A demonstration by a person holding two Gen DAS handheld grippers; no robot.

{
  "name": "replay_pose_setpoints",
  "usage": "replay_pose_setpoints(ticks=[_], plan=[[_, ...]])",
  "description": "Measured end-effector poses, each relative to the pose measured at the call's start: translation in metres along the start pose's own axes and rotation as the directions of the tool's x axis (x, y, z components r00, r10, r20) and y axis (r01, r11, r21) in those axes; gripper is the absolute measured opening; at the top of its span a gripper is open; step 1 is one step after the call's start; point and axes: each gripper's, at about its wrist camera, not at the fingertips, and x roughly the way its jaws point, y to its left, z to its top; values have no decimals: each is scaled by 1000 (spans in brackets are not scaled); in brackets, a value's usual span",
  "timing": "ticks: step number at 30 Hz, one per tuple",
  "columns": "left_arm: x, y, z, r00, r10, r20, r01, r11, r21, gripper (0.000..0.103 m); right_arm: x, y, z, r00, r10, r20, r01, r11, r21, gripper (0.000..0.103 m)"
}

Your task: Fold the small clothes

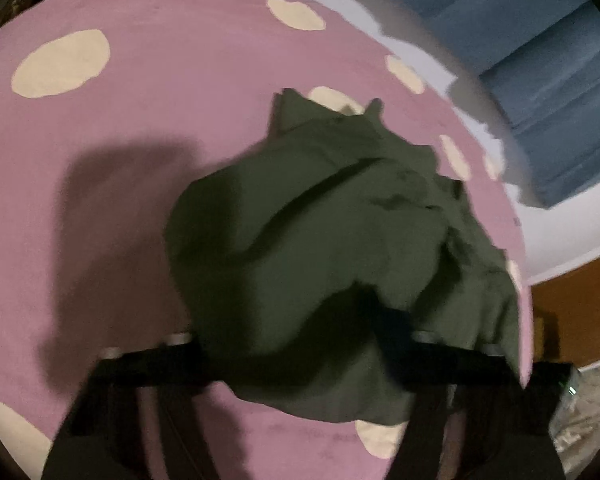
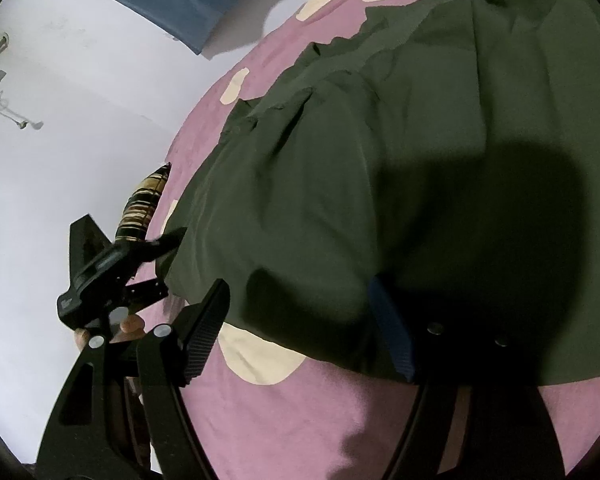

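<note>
A dark green garment [image 1: 320,248] lies crumpled on a pink bedspread with cream spots [image 1: 120,160]. In the left wrist view the cloth drapes over my left gripper [image 1: 300,344] and hides both fingertips. In the right wrist view the garment [image 2: 420,140] spreads wide over the bedspread [image 2: 300,420]. My right gripper [image 2: 300,328] is open, its left finger [image 2: 204,336] beside the hem and its blue-padded right finger [image 2: 392,332] over the cloth edge. The left gripper [image 2: 156,248] shows there too, closed on the garment's far corner.
A blue curtain [image 1: 532,60] hangs on a white wall [image 2: 60,160] beyond the bed. A striped brown pillow [image 2: 140,204] lies at the bed's edge. A wooden surface [image 1: 580,304] and patterned floor show at the right.
</note>
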Motion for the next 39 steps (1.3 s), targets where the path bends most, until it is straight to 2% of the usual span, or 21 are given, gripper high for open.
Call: replay_pose_setpoints(ticks=[1, 4, 6, 11, 16, 22, 27, 30, 33, 39], plan=[[-1, -2, 1, 1000, 2, 2, -2, 1000, 0, 31, -1, 0, -1, 1000, -1, 2, 1, 1000, -5, 72], [-10, -18, 3, 999, 46, 30, -47, 998, 48, 18, -5, 0, -3, 1000, -3, 10, 4, 1000, -16, 72], [-20, -33, 4, 996, 67, 65, -72, 993, 91, 15, -5, 1, -4, 1000, -6, 16, 6, 1000, -24, 72], [-42, -71, 8, 989, 59, 136, -83, 981, 178, 14, -6, 5, -10, 999, -24, 37, 26, 998, -55, 72], [-56, -117, 6, 981, 62, 184, -114, 951, 286, 14, -8, 6, -13, 998, -26, 51, 29, 998, -61, 74], [-58, -178, -8, 971, 67, 230, -162, 890, 427, 14, -8, 6, -17, 997, -30, 65, 35, 997, -73, 74], [-53, -220, -24, 969, 63, 239, -180, 843, 506, 14, -8, 5, -18, 997, -17, 77, 23, 997, -71, 74], [-47, -243, -37, 961, 71, 267, -214, 804, 555, 14, -15, 5, -19, 997, -10, 77, 15, 998, -61, 73], [-41, -261, -47, 961, 71, 267, -221, 775, 591, 14, -32, 1, -24, 998, 1, 61, 3, 998, -66, 73], [-16, -295, -71, 964, 99, 248, -240, 726, 645, 14, -82, -21, -27, 995, -17, 100, 20, 999, -28, 73]])
